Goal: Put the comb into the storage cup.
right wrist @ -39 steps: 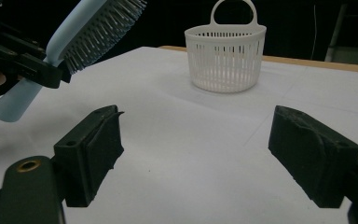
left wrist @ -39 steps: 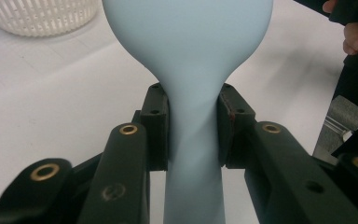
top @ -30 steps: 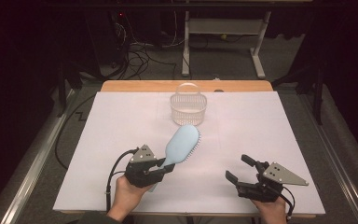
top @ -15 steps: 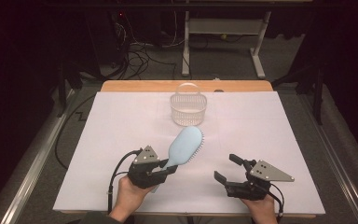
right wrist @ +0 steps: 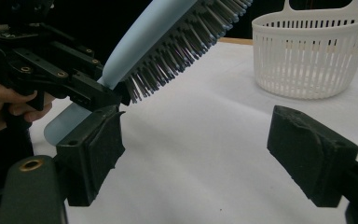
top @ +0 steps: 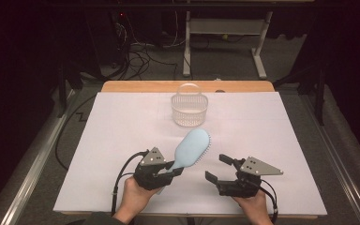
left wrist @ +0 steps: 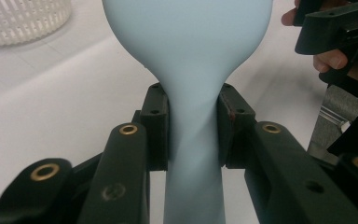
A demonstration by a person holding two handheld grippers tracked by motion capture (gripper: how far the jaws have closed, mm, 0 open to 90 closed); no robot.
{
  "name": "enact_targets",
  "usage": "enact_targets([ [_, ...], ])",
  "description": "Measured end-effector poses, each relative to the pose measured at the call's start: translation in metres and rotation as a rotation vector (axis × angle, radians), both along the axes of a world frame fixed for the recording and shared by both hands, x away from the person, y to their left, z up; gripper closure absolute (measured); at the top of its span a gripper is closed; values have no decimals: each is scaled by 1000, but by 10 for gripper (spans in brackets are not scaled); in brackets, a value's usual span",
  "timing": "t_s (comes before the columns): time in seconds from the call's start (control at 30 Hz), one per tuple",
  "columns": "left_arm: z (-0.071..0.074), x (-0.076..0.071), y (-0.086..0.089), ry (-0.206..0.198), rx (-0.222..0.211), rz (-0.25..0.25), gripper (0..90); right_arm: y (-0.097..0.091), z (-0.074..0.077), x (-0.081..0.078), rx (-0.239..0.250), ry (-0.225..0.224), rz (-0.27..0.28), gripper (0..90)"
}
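One hairbrush (top: 193, 147), one basket (top: 188, 110), two tongs. The hairbrush is smooth pale-blue plastic, an oval head narrowing to a slim handle, with rows of stiff grey bristles on one face. It rises off the table (top: 112, 136) toward one o'clock, its neck clamped between the closed pads of the left tongs (top: 174, 171). The right tongs (top: 218, 168) gape wide, empty, at three o'clock of it. The white, slotted, handled plastic basket stands at twelve o'clock.

My right gripper (right wrist: 223, 154) has its 2 jaws wide apart over the white table (right wrist: 205, 140). Ahead, my left gripper (right wrist: 70, 79) clamps the blue hairbrush (right wrist: 168, 37); a white basket (right wrist: 314, 56) stands beyond.
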State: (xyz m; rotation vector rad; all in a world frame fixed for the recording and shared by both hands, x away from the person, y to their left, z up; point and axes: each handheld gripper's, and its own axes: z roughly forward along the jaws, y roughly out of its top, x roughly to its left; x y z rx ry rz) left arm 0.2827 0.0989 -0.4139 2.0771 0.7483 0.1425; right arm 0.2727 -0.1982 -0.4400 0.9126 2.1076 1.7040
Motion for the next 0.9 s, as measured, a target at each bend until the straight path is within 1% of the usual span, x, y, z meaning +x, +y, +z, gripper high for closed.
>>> enact_targets([
  [0.17, -1, 0, -3, -5, 7, -8, 673, 5, 2, 4, 5, 2, 4, 185],
  [0.37, -2, -1, -7, -7, 16, -18, 673, 13, 4, 7, 8, 14, 15, 189],
  [0.43, -2, -2, -8, -15, 23, -21, 673, 16, 5, 8, 7, 15, 15, 186],
  [0.67, -2, -3, -11, -18, 29, -27, 673, 22, 8, 11, 15, 46, 28, 186],
  [0.9, -4, -3, -14, -18, 38, -32, 673, 24, 9, 14, 29, 60, 30, 182],
])
